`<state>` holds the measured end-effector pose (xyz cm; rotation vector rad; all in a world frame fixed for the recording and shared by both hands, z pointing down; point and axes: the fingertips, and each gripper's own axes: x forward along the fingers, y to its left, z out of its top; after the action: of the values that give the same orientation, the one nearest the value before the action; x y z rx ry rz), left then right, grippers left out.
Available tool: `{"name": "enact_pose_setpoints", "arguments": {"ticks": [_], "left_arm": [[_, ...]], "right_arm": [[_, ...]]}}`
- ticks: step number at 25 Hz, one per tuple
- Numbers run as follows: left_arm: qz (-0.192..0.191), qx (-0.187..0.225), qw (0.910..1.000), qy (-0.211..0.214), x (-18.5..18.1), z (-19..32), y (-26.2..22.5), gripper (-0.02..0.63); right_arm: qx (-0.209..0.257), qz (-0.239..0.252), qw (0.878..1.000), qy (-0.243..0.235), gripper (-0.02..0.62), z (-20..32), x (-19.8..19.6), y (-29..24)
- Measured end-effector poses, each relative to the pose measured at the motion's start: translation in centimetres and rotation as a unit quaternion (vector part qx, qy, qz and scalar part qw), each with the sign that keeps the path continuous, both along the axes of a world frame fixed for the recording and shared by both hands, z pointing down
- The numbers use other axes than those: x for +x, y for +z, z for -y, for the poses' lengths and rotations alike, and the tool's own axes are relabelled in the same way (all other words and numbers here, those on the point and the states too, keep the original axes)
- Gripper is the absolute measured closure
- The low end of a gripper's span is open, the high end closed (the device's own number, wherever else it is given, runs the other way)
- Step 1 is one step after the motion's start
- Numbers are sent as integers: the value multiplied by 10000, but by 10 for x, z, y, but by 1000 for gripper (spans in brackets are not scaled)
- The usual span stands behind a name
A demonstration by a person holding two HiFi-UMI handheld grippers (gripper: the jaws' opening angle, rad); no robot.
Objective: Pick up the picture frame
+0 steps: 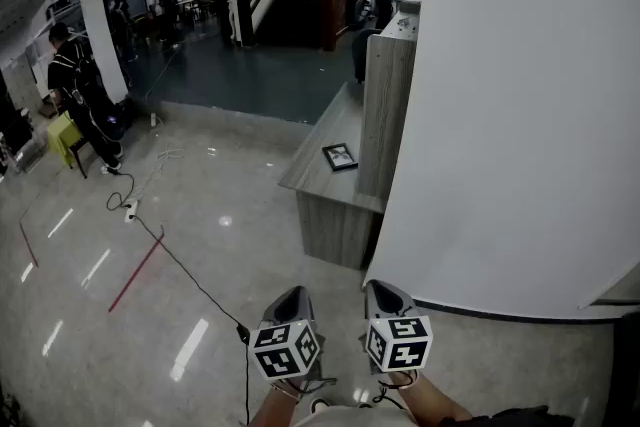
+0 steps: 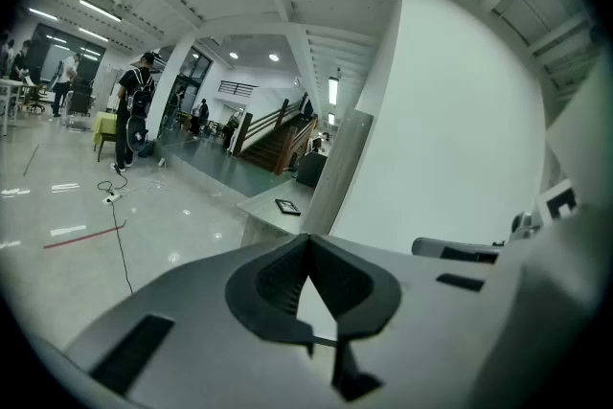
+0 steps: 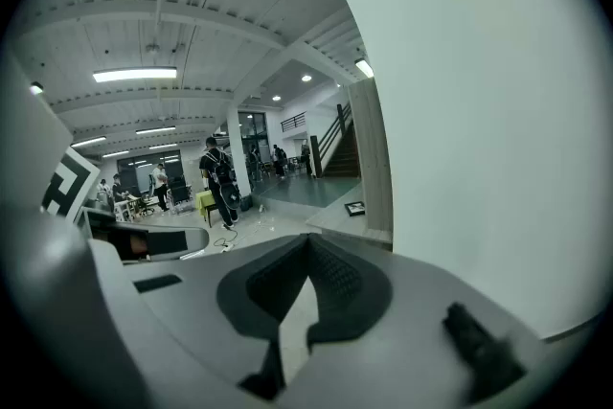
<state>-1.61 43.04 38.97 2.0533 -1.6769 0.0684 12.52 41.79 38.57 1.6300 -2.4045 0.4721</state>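
Note:
The picture frame point(image 1: 340, 156) is small and black and lies flat on a low grey wooden table point(image 1: 318, 180) far ahead. It also shows as a tiny dark rectangle in the left gripper view point(image 2: 287, 206) and the right gripper view point(image 3: 355, 208). Both grippers hover over the floor at the bottom of the head view, well short of the table. My left gripper point(image 1: 292, 295) point(image 2: 308, 238) has its jaws together and holds nothing. Beside it, my right gripper point(image 1: 380, 289) point(image 3: 308, 238) is also shut and empty.
A large white wall panel point(image 1: 520, 115) fills the right side, with a tall wooden cabinet point(image 1: 385, 105) against the table. A black cable point(image 1: 170, 255) and red tape point(image 1: 135, 275) cross the glossy floor. A person with a backpack point(image 1: 80, 90) stands far left by a yellow chair point(image 1: 65, 137).

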Motion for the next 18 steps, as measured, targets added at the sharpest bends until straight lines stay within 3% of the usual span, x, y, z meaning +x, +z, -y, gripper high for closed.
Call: {"name": "enact_pose_setpoints", "arguments": {"ticks": [10, 18], "left_arm": [[3, 14, 10000, -13, -18, 9, 1, 594], [38, 2, 10000, -21, -38, 12, 4, 594]], "right_arm": [[51, 7, 10000, 1, 565, 10, -17, -2], [67, 323, 9994, 121, 563, 16, -31, -4]]}}
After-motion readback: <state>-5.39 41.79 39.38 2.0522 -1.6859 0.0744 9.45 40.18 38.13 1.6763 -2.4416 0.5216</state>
